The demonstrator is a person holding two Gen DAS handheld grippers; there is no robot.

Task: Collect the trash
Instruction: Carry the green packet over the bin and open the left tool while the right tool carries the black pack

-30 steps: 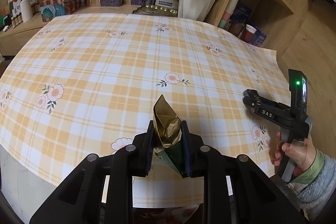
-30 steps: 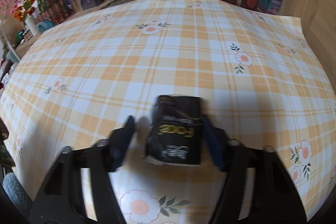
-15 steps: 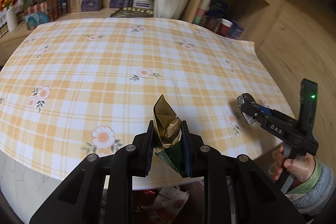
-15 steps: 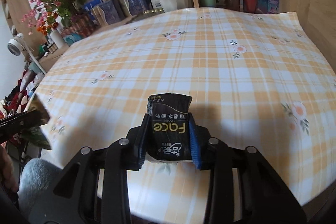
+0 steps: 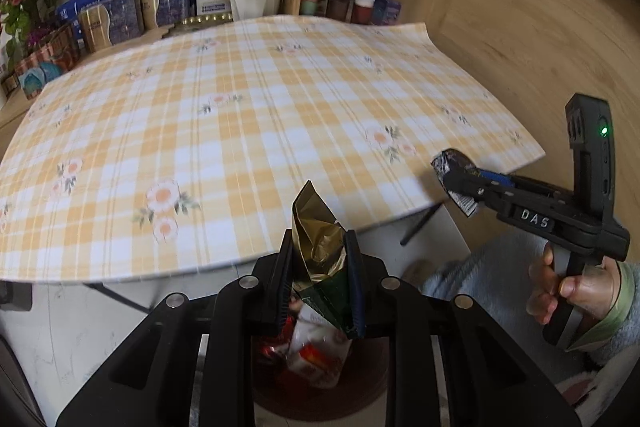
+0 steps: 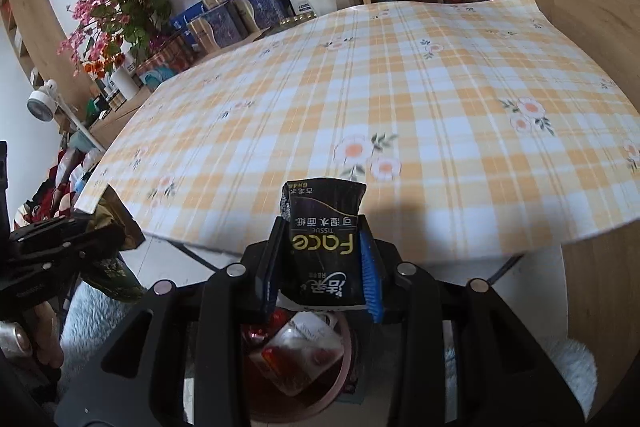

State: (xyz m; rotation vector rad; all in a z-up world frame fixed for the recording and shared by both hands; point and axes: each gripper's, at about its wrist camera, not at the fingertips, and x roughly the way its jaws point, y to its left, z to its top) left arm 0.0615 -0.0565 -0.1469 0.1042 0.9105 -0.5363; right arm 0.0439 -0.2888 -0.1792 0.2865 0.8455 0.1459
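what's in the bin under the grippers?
Inside the red bin: a clear wrapper with red print and other red-and-white packaging. The hand-held grippers' bodies cover most of the opening, so the rest is hidden.

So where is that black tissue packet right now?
The black tissue packet is clamped in the right tongs, past the near edge of the checked tablecloth and above the red bin on the floor.

Soft daylight, mild motion blur — heavy fisheye bending, dark vignetted corners

"Face" on tissue pack [image 6: 325, 247]; "DAS" on right gripper [image 5: 460, 183]
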